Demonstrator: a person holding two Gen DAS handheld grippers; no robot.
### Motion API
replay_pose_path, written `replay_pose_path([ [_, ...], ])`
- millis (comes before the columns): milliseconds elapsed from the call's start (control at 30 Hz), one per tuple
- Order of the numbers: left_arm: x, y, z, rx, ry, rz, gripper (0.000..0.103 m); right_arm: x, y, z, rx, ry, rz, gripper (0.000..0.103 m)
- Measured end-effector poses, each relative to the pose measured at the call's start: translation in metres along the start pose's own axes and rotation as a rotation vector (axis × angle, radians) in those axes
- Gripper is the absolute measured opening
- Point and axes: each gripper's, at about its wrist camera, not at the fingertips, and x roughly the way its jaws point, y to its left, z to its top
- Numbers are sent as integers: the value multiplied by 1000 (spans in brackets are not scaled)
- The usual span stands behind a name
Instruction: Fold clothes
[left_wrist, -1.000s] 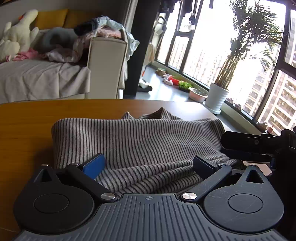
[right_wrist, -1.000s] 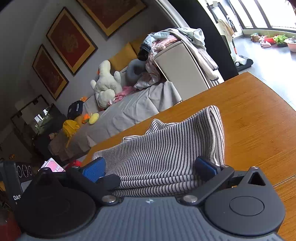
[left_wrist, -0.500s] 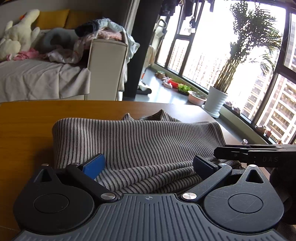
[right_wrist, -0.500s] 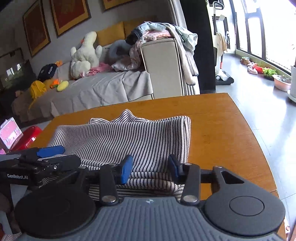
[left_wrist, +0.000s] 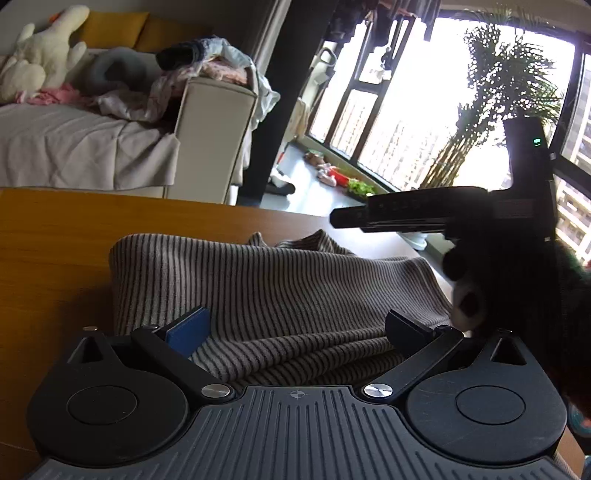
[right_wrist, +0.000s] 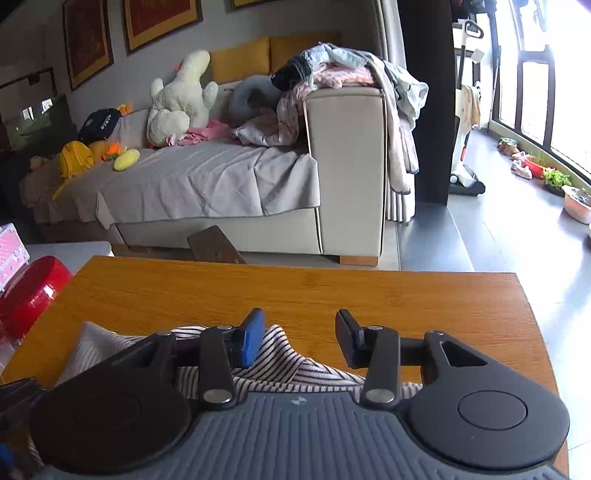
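Note:
A grey-and-dark striped garment (left_wrist: 277, 288) lies folded in a thick bundle on the wooden table (left_wrist: 55, 240). My left gripper (left_wrist: 297, 328) stands wide open low over its near edge, one finger on each side, gripping nothing. The right gripper's black body (left_wrist: 461, 210) hangs raised above the garment's right end, held by a dark-gloved hand (left_wrist: 517, 295). In the right wrist view the right gripper (right_wrist: 301, 338) is open and lifted. Only a peak of the striped garment (right_wrist: 295, 369) shows below its fingers, with nothing between them.
Bare tabletop (right_wrist: 295, 288) stretches beyond the garment to the far edge. A red container (right_wrist: 29, 295) sits off the table's left side. A sofa (right_wrist: 221, 177) piled with clothes and toys stands behind. A potted plant (left_wrist: 498, 110) is by the window.
The right gripper narrowed its opening, then rose off the garment and pulled back, now facing the sofa. The left gripper stayed open in place over the garment.

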Motion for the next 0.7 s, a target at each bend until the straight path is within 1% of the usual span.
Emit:
replay_pose_path([
  [67, -17, 5, 4, -37, -17, 4, 103, 17, 3, -6, -14, 49, 9, 41],
  [100, -26, 7, 7, -58, -31, 14, 103, 19, 5, -9, -20, 55, 13, 33],
  [133, -36, 10, 10, -80, -46, 29, 103, 18, 7, -13, -26, 51, 16, 22],
  [167, -46, 13, 13, -99, -62, 42, 103, 11, 7, -14, -17, 38, 25, 15],
  [233, -63, 20, 19, -126, -92, 66, 103, -14, 4, -11, 18, -9, 57, 12],
  [333, -85, 27, 29, -147, -133, 106, 103, -76, 1, -8, 21, -103, 125, 11],
  [400, -98, 30, 35, -165, -158, 123, 103, -116, 2, -16, 8, -130, 164, 11],
  [433, -103, 30, 38, -178, -168, 117, 103, -135, 2, -23, 2, -133, 183, 11],
  [533, -112, 20, 40, -180, -181, 84, 103, -174, 5, -51, -17, -113, 215, 11],
  [633, -113, 0, 40, -147, -169, 48, 103, -197, 13, -91, -27, -42, 254, 11],
  [700, -111, -15, 39, -117, -148, 19, 103, -204, 22, -118, -57, 4, 259, 11],
])
